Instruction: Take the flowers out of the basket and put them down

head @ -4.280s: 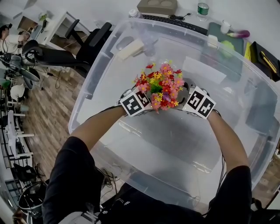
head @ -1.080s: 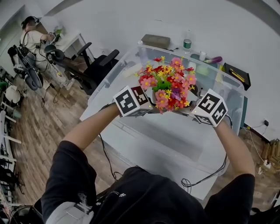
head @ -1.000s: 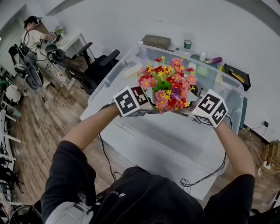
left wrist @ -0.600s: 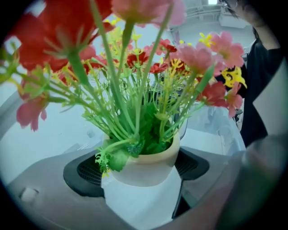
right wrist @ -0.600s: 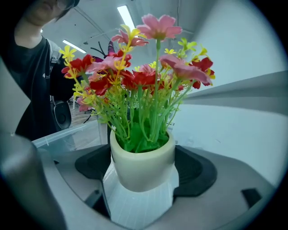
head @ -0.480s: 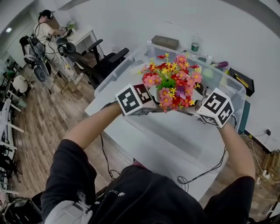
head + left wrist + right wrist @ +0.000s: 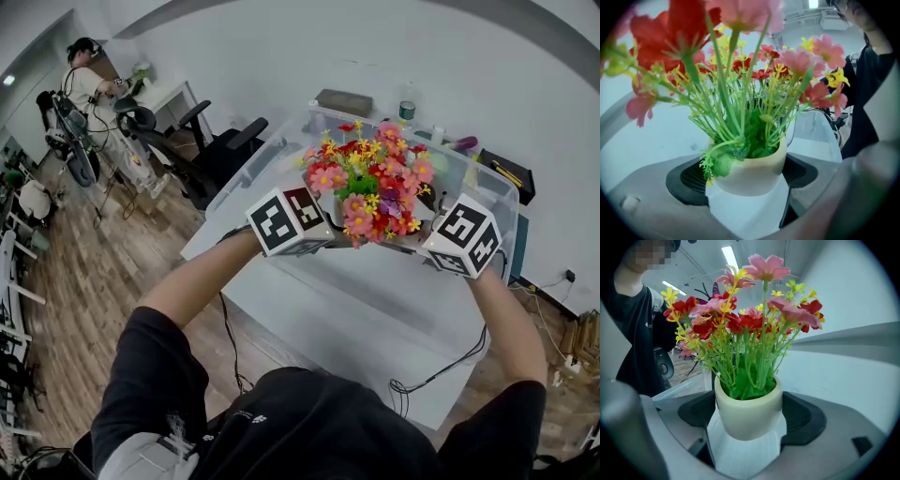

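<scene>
White laminate tabletop (image 7: 356,361) is carrying a large clear plastic bin (image 7: 272,159), the basket of the task, which is taking up most of its surface and reaching towards its far edge, where a few small items are standing. Above the bin's near half, a bunch of red, pink and yellow artificial flowers (image 7: 370,187) is hanging in the air, touching neither the bin nor the tabletop. The stems are rising from a cream round pot (image 7: 747,411) on a white ribbed base, and it is sitting upright.

The left tool (image 7: 314,234) and the right tool (image 7: 422,239) are coming at the pot from opposite sides. In each tool's own view the pot is sitting between the two dark pads with no gap showing, so both tools are clenching on it. The two-sided grip is probably keeping the top-heavy bunch from tipping, and clamping the hard pot, not the thin stems, is sparing the blooms.

Judging by this, the lifting-out is looking done and the putting-down is remaining. The bare strip along the tabletop's near edge is looking like the likeliest spot. Keeping both tools level on the way down is mattering most, since uneven lowering could twist the pot out of one grip.
</scene>
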A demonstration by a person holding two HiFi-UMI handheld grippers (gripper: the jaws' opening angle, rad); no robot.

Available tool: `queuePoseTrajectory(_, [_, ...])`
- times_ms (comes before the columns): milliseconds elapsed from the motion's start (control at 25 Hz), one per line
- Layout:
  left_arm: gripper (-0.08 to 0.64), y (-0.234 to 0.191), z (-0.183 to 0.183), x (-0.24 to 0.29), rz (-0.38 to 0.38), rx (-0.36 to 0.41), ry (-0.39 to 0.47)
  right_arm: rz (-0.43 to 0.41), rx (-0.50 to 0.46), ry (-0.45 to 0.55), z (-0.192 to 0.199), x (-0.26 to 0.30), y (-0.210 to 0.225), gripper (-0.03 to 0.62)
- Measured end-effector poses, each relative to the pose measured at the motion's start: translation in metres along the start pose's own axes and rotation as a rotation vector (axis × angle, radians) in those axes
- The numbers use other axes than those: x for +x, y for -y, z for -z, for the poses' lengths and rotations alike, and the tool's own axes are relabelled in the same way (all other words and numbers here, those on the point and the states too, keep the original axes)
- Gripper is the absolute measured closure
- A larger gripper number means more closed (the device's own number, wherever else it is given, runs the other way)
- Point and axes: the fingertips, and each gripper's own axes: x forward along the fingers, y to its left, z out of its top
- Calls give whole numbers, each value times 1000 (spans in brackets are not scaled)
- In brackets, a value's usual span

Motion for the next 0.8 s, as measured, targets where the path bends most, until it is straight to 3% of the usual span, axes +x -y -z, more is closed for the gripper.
queuePoseTrajectory(480, [97,0,16,-44,1,-6,20,-18,35,29,-30,26,-24,149])
queuePoseTrajectory(800, [97,0,21,-73,-25,0,42,-20,9,32,-54,38,-37,149])
